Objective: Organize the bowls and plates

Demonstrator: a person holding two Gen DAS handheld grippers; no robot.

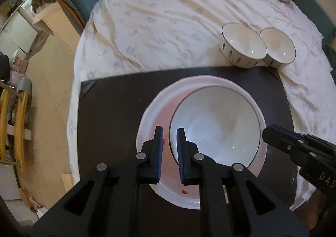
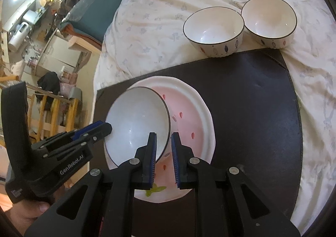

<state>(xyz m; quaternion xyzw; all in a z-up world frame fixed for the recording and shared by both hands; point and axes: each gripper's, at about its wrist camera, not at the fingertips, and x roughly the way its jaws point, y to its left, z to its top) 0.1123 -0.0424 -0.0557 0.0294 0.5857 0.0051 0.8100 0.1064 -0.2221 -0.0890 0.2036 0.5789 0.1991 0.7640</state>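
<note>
A white bowl (image 1: 216,125) with a dark rim sits tilted inside a pink-centred plate (image 1: 154,111) on a dark mat (image 1: 109,115). My left gripper (image 1: 169,132) is shut on the bowl's left rim, one finger inside and one outside. From the right wrist view, my right gripper (image 2: 163,135) is shut on the opposite rim of the same bowl (image 2: 136,119), over the plate (image 2: 189,119). Each gripper shows in the other's view: the right gripper (image 1: 267,133) at the bowl's right edge, the left gripper (image 2: 106,127) at its left edge.
Two smaller patterned bowls (image 2: 214,26) (image 2: 269,17) stand side by side on the bed sheet (image 2: 159,18), just past the mat's (image 2: 252,100) far edge. Off the bed's left side are floor, a cabinet (image 1: 56,26) and a wooden rack (image 1: 12,127).
</note>
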